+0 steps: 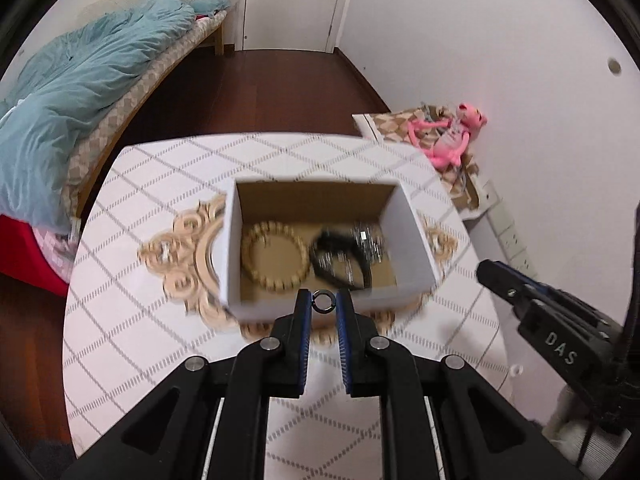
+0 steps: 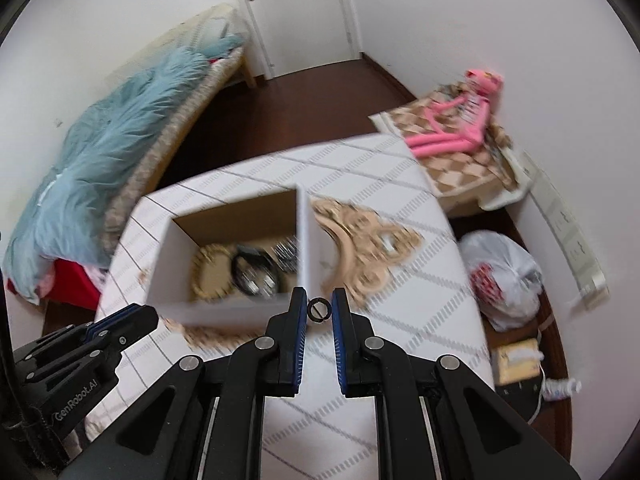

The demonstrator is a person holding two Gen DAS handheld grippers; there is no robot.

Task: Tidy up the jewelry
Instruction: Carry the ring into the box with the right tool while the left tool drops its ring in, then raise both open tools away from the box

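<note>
A small dark ring [image 1: 323,301] is clamped by the left gripper [image 1: 323,304], another ring [image 2: 319,309] by the right gripper [image 2: 319,308], each at six o'clock of the open box [image 1: 416,236], presumably for dropping beside the beaded bracelet [image 1: 275,256] already gathered inside.

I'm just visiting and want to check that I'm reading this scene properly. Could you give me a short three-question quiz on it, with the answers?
1. True or false: the left tool pinches a small dark ring.
2. What does the right tool hold? A) a beaded bracelet B) a small dark ring C) nothing
3. Name the light-coloured piece lying in the white box.

Key
1. True.
2. B.
3. The beige beaded bracelet, beside a tangle of black and silvery jewelry.
</note>
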